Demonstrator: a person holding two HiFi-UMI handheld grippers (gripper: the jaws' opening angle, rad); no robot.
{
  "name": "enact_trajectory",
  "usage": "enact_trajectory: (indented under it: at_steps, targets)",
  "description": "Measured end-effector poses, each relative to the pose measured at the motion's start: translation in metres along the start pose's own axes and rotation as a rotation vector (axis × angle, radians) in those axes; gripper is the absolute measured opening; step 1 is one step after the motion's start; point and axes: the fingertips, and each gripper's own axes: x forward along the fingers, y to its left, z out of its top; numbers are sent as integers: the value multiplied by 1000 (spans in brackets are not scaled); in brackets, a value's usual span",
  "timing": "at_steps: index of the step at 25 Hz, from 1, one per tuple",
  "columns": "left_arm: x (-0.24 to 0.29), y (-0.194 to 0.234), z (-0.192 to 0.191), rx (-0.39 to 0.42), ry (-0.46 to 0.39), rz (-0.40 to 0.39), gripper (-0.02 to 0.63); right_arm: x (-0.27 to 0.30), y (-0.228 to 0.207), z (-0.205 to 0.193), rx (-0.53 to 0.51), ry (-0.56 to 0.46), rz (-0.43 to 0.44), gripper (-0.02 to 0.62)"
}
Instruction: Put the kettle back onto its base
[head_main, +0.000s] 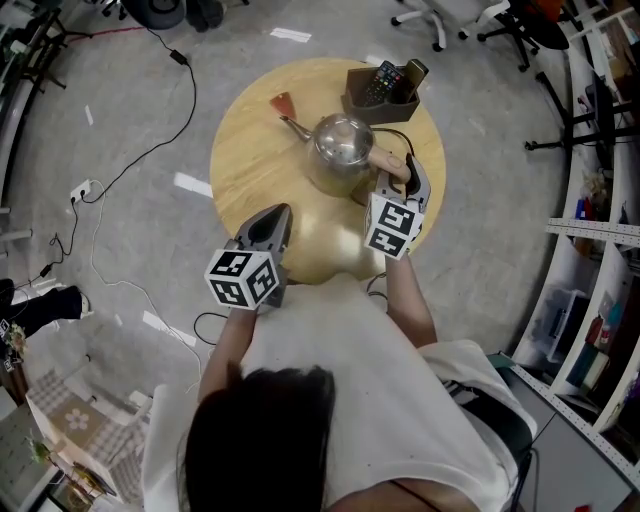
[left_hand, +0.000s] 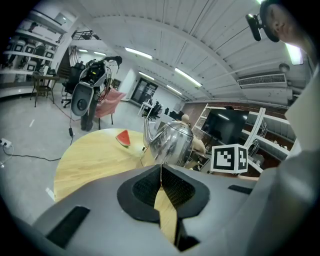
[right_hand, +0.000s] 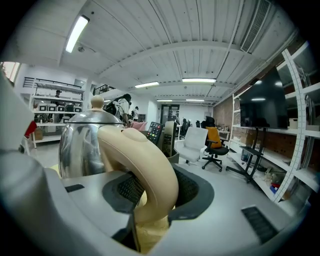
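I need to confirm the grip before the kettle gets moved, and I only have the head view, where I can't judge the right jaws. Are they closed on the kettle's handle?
Observer: Yes. The right gripper is clamped on the cream handle, which fills the gap between its jaws.
Operator: Is the left one holding anything?
Observer: No. The left gripper has its jaws together and empty, pointing at the kettle.
Operator: What's the red thing past the spout?
Observer: A watermelon slice on the table, apart from the kettle.
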Motion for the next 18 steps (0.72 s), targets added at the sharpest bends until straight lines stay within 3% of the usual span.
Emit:
enact_trajectory:
  at_steps: [18]
  targets:
    - [-2,1,-1,-4,-8,13,28,-5,-2,-16,-18,8,10,141]
